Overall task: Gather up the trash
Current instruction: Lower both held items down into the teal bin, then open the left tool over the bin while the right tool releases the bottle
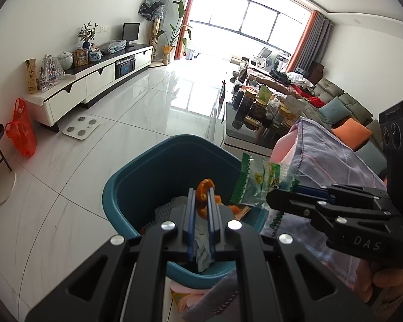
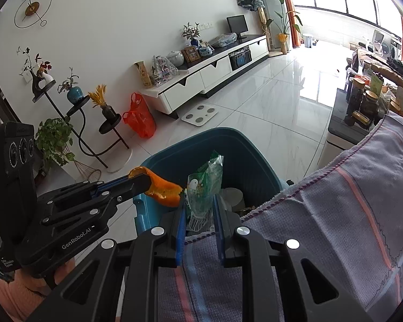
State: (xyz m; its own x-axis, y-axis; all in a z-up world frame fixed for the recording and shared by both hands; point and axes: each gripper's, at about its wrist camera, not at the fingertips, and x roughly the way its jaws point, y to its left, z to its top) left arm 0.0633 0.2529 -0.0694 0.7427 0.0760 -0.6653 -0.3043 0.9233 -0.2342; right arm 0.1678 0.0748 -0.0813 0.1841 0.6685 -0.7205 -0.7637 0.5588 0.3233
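A bright living room with a glossy tiled floor (image 1: 137, 123) lies beyond. The left hand-held gripper (image 1: 201, 198) is closed on a curl of orange peel (image 1: 203, 193), held over the teal bin (image 1: 137, 177). The right hand-held gripper (image 2: 200, 209), jaws partly apart, pinches a green-and-clear plastic wrapper (image 2: 205, 179) at the bin's near edge, above a grey towel (image 2: 349, 201). Both scraps look light; the peel is soft and bendy, the wrapper crinkly and probably slippery, best gripped on its flat middle.

Above the teal bin (image 1: 137, 187), curled orange peel (image 1: 204, 197) hangs beside a crumpled green-and-clear wrapper (image 1: 258, 185).
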